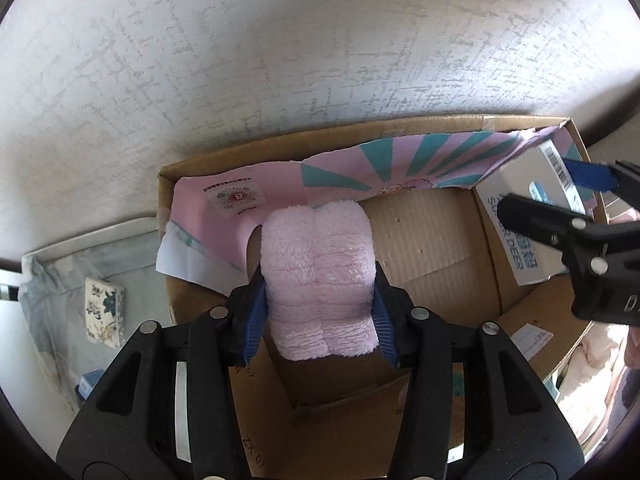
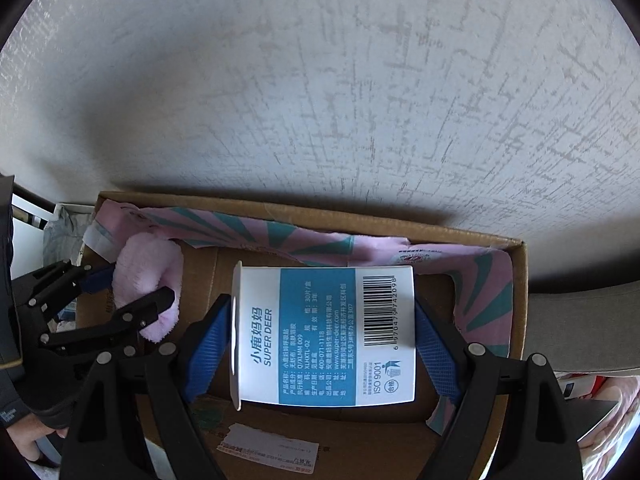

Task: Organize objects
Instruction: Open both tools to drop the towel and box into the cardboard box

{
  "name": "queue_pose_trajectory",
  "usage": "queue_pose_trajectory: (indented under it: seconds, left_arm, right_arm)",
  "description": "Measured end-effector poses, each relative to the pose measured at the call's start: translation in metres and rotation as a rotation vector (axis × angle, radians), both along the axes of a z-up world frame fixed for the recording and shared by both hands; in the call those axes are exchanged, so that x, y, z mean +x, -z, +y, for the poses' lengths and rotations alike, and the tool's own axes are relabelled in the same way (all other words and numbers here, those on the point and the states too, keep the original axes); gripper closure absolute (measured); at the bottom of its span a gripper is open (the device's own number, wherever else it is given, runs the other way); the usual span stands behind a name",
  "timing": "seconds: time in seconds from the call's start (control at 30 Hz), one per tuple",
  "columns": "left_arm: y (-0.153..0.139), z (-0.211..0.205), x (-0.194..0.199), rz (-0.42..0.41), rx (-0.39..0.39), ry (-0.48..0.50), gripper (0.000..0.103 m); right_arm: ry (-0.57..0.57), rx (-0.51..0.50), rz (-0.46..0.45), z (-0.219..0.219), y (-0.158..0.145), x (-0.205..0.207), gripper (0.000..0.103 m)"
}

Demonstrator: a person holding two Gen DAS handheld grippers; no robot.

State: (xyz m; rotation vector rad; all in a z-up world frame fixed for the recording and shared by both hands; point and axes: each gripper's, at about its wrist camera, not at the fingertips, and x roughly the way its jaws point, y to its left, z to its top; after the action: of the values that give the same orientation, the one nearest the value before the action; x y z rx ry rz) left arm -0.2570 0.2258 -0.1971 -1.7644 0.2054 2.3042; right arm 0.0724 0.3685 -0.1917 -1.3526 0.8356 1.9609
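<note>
We find the left gripper (image 1: 320,312) pinching a pink plush cloth (image 1: 320,276) and the right gripper (image 2: 324,344) clamped on a white-and-blue SUPER DEER box (image 2: 324,332), both over the open cardboard box (image 1: 440,240) with pink-and-teal paper (image 1: 360,164) along its walls.

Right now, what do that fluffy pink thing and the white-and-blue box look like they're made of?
The pink thing looks like plush fleece: shaggy, matte pile that dents between the pads. The white-and-blue box seems thin printed card with a smooth finish, judging by its crisp folded edges.
</note>
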Motion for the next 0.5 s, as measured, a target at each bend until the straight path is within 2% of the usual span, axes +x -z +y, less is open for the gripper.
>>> queue_pose_trajectory:
  seconds: [0.1,0.13,0.2,0.23,0.27,0.3,0.5]
  left_arm:
    - [-0.004,0.003,0.002,0.018,-0.018,0.013,0.059]
    - [-0.004,0.005,0.004,0.017,-0.02,0.024,0.055]
    - [-0.005,0.008,0.006,0.012,-0.016,0.045,0.016]
    - [-0.007,0.01,0.008,0.02,-0.015,0.054,0.002]
    - [-0.008,0.01,0.01,0.031,-0.015,0.061,0.0]
    - [-0.008,0.011,0.011,0.04,-0.02,0.067,0.0]
    - [-0.003,0.012,0.013,0.043,-0.015,0.073,0.0]
  right_arm:
    - [0.016,-0.008,0.0,0.003,-0.002,0.003,0.019]
    - [0.023,-0.016,0.003,0.004,-0.002,0.005,0.019]
    - [0.05,-0.047,0.006,0.009,-0.001,0.013,0.018]
    - [0.063,-0.062,0.001,0.011,0.001,0.016,0.016]
    - [0.066,-0.067,0.001,0.015,0.002,0.018,0.013]
    - [0.066,-0.071,0.002,0.015,0.003,0.021,0.001]
    - [0.084,-0.069,0.01,0.013,0.003,0.034,0.0]
